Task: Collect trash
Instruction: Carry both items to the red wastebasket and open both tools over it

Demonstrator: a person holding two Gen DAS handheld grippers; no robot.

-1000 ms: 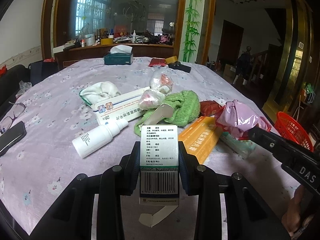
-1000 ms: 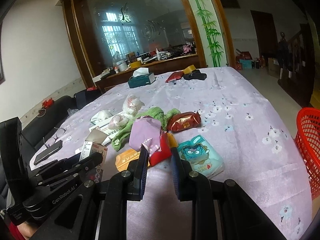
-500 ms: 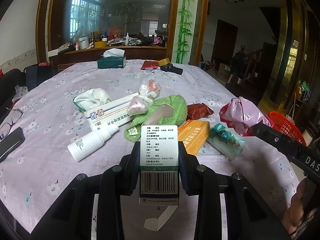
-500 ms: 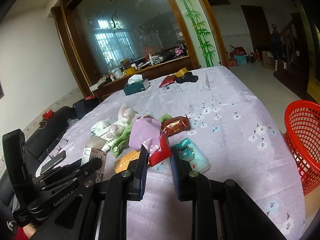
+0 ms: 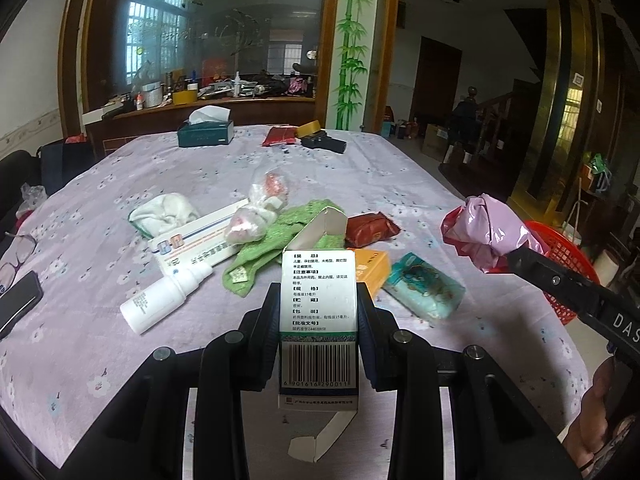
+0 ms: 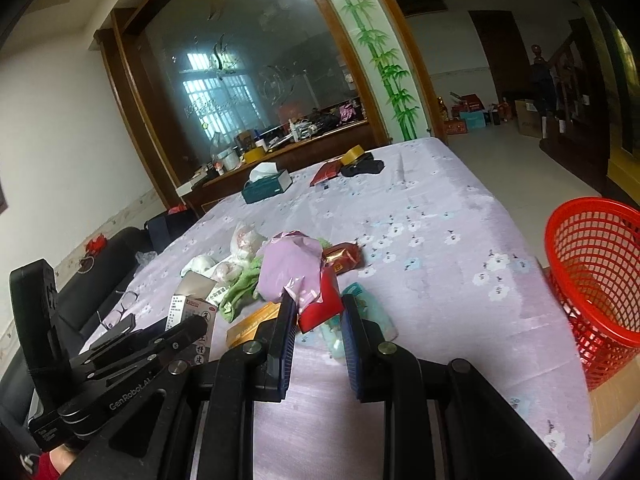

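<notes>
Words and numbers you can read

The white medicine box (image 5: pixel 318 320) has black Chinese writing in rows, too small to read fully, and a barcode with the number 6 901616 290011 under it. Its other side shows big Chinese letters in the right wrist view. The right gripper (image 5: pixel 576 300) has white letters "DAS" on its black side, cut off at the edge. The left gripper (image 6: pixel 132 376) says "GenRobot.AI" in white letters. The long white box (image 5: pixel 196 242) has Chinese words lying upside down.

Black gripper (image 5: pixel 318 320), silver screws, blue pads (image 6: pixel 285 344).
</notes>
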